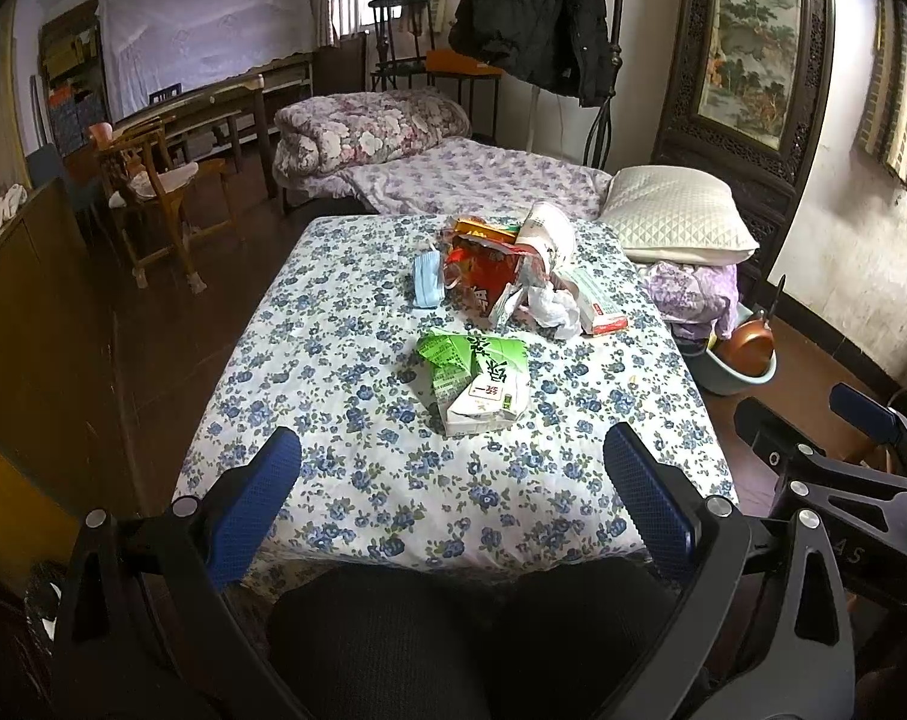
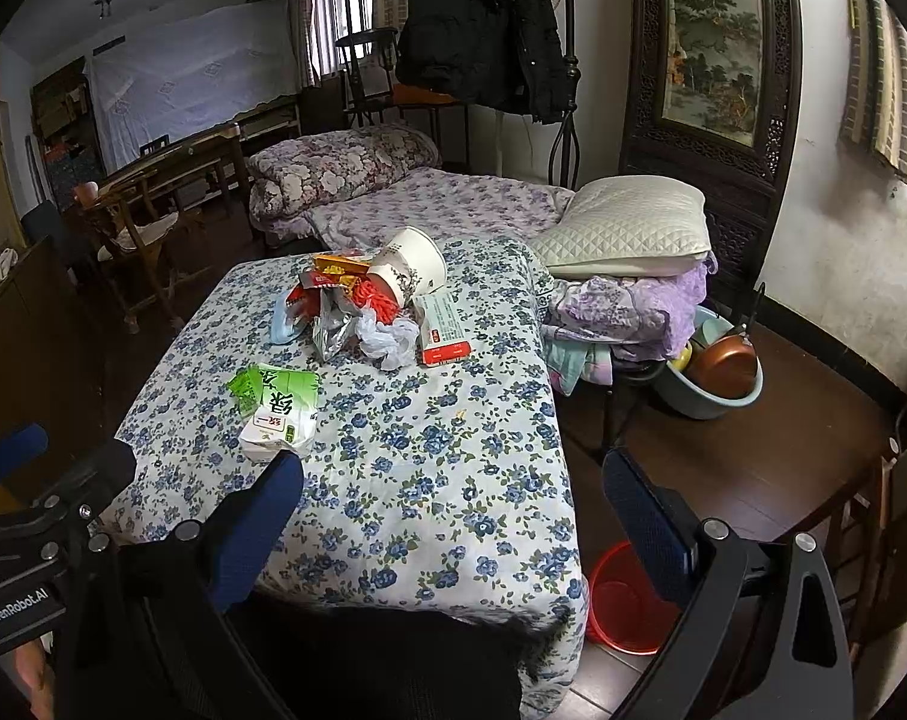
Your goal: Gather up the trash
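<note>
Trash lies on a table under a blue-flowered cloth (image 1: 357,360) (image 2: 441,456). Nearest is a crushed green and white drink carton (image 1: 477,378) (image 2: 279,408). Behind it is a heap: a blue face mask (image 1: 427,279) (image 2: 284,324), red snack wrappers (image 1: 480,270) (image 2: 333,294), a white paper cup (image 1: 546,228) (image 2: 411,264), crumpled white plastic (image 1: 552,309) (image 2: 387,339) and a red and white box (image 1: 597,303) (image 2: 444,327). My left gripper (image 1: 453,456) is open, short of the carton. My right gripper (image 2: 453,480) is open over the table's near right part.
A red bin (image 2: 624,597) stands on the floor at the table's near right corner. A basin with a copper pan (image 1: 747,354) (image 2: 720,372) sits right of the table. A bed with a pillow (image 1: 675,213) (image 2: 627,228) lies behind, a wooden chair (image 1: 153,180) to the left.
</note>
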Action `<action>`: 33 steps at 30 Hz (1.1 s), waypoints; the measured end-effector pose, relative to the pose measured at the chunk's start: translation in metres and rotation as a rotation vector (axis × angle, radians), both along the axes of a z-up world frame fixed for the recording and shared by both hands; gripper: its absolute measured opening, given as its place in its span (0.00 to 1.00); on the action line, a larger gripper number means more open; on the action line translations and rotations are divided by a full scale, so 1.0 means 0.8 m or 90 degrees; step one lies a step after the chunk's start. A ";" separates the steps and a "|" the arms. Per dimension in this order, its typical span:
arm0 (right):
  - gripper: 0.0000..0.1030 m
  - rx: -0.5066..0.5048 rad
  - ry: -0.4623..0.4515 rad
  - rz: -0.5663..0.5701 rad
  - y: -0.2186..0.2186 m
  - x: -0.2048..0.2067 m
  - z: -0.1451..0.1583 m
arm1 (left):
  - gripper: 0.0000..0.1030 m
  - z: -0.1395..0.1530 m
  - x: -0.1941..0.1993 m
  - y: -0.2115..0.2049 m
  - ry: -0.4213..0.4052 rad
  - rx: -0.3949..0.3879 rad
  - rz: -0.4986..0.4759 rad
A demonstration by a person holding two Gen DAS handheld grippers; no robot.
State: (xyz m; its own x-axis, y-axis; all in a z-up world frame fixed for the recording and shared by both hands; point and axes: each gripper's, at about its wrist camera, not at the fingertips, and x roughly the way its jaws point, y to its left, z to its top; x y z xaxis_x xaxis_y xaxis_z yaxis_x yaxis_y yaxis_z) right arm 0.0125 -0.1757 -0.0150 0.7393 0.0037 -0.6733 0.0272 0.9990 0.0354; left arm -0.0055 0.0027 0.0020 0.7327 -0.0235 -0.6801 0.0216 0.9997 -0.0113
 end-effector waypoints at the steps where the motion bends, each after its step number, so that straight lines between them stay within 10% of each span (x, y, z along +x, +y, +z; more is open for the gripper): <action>1: 0.95 0.000 -0.001 0.000 -0.001 0.000 -0.001 | 0.93 0.000 0.000 0.000 0.000 0.001 0.000; 33: 0.95 0.016 0.051 -0.009 -0.009 0.030 -0.049 | 0.93 -0.058 0.053 0.045 0.094 -0.048 0.073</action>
State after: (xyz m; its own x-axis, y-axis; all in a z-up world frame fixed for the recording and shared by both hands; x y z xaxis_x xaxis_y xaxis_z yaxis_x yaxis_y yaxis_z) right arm 0.0362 -0.1833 -0.0544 0.6837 0.0112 -0.7297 0.0449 0.9973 0.0573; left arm 0.0373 0.0389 -0.0444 0.6257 -0.0008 -0.7801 -0.0995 0.9917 -0.0808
